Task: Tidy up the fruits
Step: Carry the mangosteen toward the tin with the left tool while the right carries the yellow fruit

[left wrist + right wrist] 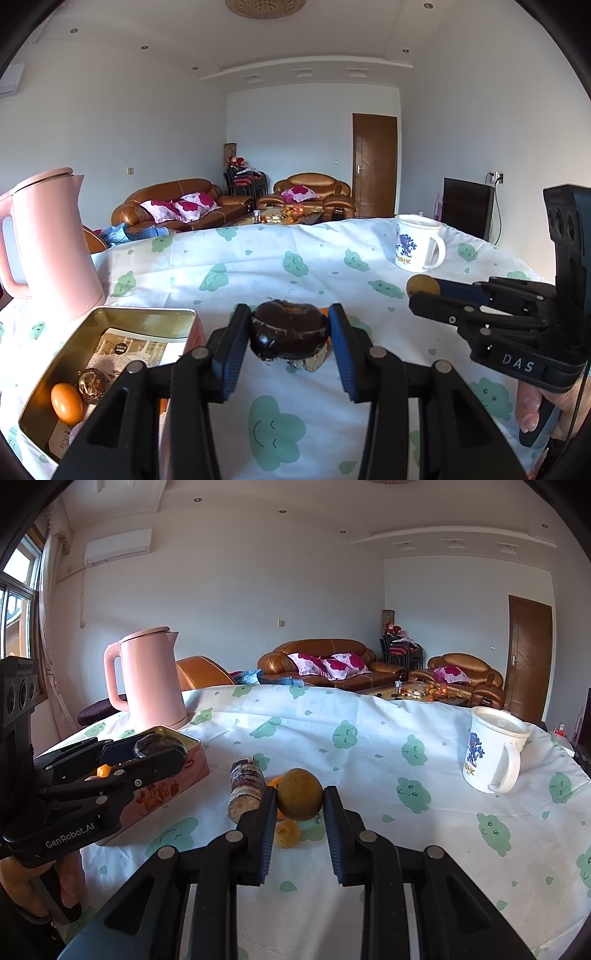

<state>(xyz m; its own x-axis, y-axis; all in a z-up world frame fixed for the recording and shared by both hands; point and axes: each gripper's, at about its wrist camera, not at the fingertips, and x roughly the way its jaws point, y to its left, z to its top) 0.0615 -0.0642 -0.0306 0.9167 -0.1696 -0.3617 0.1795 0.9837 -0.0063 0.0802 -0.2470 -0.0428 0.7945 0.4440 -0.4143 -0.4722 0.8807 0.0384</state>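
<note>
My left gripper [289,312] is shut on a dark brown round fruit [290,334], held just right of an open metal tin [147,314]. In the tin lie a small orange fruit [66,403] and a brown wrinkled fruit [92,384]. My right gripper [300,792] is shut on a greenish-brown round fruit [299,801] above the cloud-print tablecloth [369,775]. Under it lie a small dried orange fruit [286,833] and an orange piece [274,782], partly hidden. In the right wrist view the left gripper [177,751] holds the dark fruit [155,744] by the tin's rim [192,744].
A pink kettle [147,679] stands behind the tin at the table's left. A white mug [495,753] sits at the right. A striped cylindrical roll [245,790] lies beside the right gripper's left finger. Beyond the table's far edge are sofas.
</note>
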